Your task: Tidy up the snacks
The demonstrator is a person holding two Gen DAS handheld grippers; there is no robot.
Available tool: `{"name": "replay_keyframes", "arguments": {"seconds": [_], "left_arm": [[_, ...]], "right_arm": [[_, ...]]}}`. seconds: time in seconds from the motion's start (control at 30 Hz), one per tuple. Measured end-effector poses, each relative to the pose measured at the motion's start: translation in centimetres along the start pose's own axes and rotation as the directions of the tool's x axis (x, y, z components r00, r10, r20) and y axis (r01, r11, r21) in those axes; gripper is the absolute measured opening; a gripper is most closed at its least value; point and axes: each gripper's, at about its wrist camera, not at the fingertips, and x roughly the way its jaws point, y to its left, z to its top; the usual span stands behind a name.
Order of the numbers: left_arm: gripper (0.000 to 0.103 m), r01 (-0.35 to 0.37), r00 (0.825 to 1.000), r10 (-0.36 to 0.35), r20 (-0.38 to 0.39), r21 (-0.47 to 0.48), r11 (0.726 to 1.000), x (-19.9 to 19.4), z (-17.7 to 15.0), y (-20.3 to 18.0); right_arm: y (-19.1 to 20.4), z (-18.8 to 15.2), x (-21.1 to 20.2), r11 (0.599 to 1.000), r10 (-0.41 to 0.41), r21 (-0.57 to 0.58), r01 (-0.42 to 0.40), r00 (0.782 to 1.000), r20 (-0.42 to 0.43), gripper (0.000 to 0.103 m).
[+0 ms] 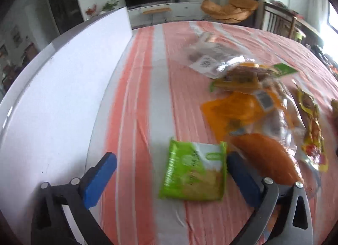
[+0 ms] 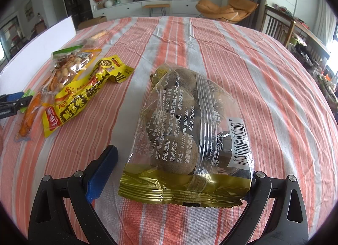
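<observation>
In the left wrist view my left gripper (image 1: 171, 173) is open above the striped tablecloth, its blue pads on either side of a small green snack packet (image 1: 193, 176) lying flat. An orange packet (image 1: 268, 156) lies just right of the right pad, with a pile of clear and orange snack bags (image 1: 243, 88) beyond. In the right wrist view my right gripper (image 2: 177, 173) is open around a clear bag of brown round snacks with a gold bottom edge (image 2: 190, 135); the right pad is hidden behind the bag. A yellow packet (image 2: 84, 95) and a peanut bag (image 2: 69, 67) lie at left.
A white box (image 1: 63, 88) stands along the left edge of the table, also in the right wrist view (image 2: 42, 42). The left gripper shows at the right wrist view's far left (image 2: 12, 102). A yellow-red packet (image 1: 312, 131) lies at right. Chairs stand beyond the far right edge.
</observation>
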Motion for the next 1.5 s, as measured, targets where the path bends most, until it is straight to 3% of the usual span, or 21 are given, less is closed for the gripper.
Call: {"name": "replay_keyframes", "arguments": {"seconds": [0.07,0.2,1.5], "left_arm": [[0.103,0.018,1.0,-0.018,-0.004,-0.061,0.998,0.27,0.1,0.99],[0.103,0.002,1.0,-0.002,-0.003,-0.075,0.997,0.28,0.03,0.9],[0.103,0.001,1.0,-0.001,-0.002,-0.076,0.997,0.33,0.12,0.93]], "right_arm": [[0.0,0.0,-0.01,1.0,0.0,0.0,0.0,1.0,0.0,0.099],[-0.11,-0.14,-0.08,1.0,0.001,0.001,-0.001,1.0,0.0,0.099],[-0.07,-0.09,-0.02,1.0,0.0,0.0,0.0,1.0,0.0,0.099]]}}
